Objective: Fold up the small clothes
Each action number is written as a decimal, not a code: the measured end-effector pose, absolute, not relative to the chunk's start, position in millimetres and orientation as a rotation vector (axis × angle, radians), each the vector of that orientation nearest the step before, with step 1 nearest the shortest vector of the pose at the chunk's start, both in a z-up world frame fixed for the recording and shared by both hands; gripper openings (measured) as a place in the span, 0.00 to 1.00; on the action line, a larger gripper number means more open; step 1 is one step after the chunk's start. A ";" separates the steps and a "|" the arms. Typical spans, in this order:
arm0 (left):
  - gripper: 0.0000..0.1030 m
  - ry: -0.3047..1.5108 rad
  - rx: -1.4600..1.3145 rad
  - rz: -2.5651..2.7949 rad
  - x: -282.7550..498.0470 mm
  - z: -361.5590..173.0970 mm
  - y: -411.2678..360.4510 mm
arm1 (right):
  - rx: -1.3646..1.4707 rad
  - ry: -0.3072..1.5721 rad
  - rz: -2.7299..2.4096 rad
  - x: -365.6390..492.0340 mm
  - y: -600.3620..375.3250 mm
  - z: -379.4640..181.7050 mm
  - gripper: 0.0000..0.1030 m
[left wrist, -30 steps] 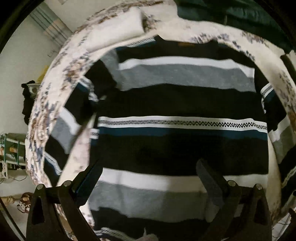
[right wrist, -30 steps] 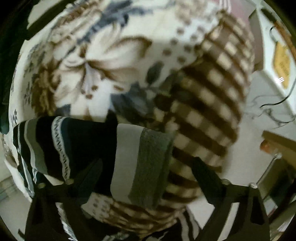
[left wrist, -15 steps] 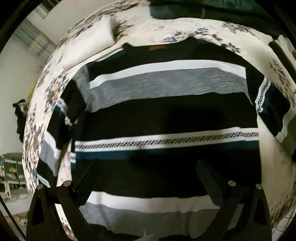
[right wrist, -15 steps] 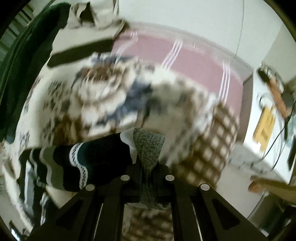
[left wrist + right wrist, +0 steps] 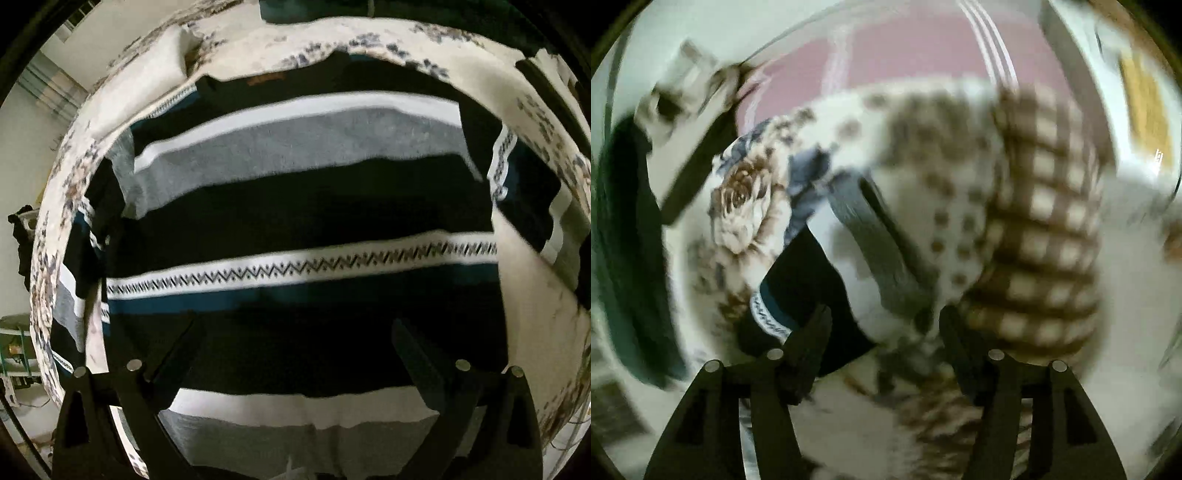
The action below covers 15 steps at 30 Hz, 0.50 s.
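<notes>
Striped knit sweater (image 5: 295, 206) lay flat on the floral fleece blanket (image 5: 532, 325), collar at 12 o'clock, hem at 6. Left gripper (image 5: 295, 339) hovered over the lower body, jaws apart, empty. Right gripper (image 5: 884, 328) had just been opening; the sleeve (image 5: 827, 266), ribbed grey cuff toward 12 o'clock, lay loose between the jaws, long axis running to 7 o'clock. Right hand was nearer the sleeve.

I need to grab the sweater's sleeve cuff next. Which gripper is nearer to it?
Right. The right gripper stands open just short of the grey sleeve cuff, jaws having just opened off it. The left gripper hangs open over the sweater body.
</notes>
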<state>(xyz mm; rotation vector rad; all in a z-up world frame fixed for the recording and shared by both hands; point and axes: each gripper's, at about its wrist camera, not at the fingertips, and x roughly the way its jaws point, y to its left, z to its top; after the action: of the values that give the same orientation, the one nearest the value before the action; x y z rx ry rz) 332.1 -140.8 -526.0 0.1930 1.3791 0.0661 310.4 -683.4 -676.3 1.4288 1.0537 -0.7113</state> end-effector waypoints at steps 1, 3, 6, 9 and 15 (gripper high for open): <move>1.00 1.387 0.188 0.068 330.7 -528.3 -139.4 | 1.487 1.009 -0.708 309.8 -684.6 -689.8 0.61; 1.00 1.402 0.173 0.077 328.7 -532.8 -133.9 | 1.546 0.950 -0.710 314.3 -683.8 -705.6 0.61; 1.00 1.413 0.143 0.109 328.2 -537.5 -119.8 | 1.558 0.865 -0.740 329.3 -684.0 -716.7 0.59; 1.00 1.412 0.119 0.150 328.1 -537.3 -101.3 | 1.413 0.918 -0.754 359.2 -679.9 -701.5 0.08; 1.00 1.392 0.038 0.258 323.7 -522.6 -44.7 | 1.017 0.976 -0.608 449.6 -626.6 -595.1 0.08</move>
<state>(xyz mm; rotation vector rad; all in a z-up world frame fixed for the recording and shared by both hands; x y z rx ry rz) 323.7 -44.7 -522.6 0.0384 1.3918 0.2579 449.6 -626.6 -595.1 1.0173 0.9757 -0.6085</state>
